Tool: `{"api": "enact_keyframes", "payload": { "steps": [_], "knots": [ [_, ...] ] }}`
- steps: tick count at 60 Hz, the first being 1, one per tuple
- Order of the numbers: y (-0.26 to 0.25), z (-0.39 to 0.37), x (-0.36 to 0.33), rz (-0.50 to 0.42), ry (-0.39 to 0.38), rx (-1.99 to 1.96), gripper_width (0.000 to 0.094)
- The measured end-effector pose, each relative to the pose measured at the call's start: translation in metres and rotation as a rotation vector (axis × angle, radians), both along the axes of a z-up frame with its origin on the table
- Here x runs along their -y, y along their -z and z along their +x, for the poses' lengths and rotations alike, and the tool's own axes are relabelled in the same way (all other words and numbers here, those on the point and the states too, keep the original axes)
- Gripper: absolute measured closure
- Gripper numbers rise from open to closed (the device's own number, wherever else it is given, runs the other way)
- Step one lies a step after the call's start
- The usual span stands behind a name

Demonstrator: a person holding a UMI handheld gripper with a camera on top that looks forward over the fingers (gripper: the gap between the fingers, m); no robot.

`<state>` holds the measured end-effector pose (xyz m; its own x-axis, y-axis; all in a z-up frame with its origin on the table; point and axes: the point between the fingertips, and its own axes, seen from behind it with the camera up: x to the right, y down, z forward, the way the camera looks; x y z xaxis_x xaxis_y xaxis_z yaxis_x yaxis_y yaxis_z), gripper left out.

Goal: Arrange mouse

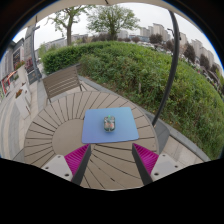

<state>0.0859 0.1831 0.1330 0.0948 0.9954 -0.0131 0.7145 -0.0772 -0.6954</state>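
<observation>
Tongs (110, 160) open, mouse (109, 123) centred on mat (92, 131) ahead.

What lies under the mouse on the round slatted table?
A blue mouse pad lies under the mouse, on the wooden table. The pad's covered part is hidden. The open tongs hover short of it.

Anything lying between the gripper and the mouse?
Nothing but bare round table and the near edge of the blue mat under the mouse, as the gripper view shows. The gripper is open.
</observation>
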Motion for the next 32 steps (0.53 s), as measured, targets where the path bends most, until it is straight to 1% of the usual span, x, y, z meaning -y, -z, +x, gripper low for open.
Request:
{"api": "enact_keyframes", "payload": {
  "steps": [4, 11, 13, 15, 18, 23, 26, 32],
  "knots": [
    [-0.016, 0.039, -0.001, 0.008, 0.009, 0.010, 0.0091],
    [-0.029, 0.091, -0.001, 0.032, -0.002, 0.009, 0.0087],
    [-0.030, 0.102, -0.002, 0.032, 0.010, 0.007, 0.0093],
    [-0.029, 0.114, -0.002, 0.013, 0.028, 0.015, 0.0091],
    [-0.026, 0.123, -0.005, 0.005, 0.035, 0.018, 0.0087],
    [-0.022, 0.131, -0.010, 0.038, 0.018, 0.018, 0.0089],
    [-0.022, 0.132, -0.013, 0.052, 0.021, 0.011, 0.0088],
    [-0.021, 0.136, -0.007, 0.021, 0.022, 0.017, 0.0085]
  ]
}}
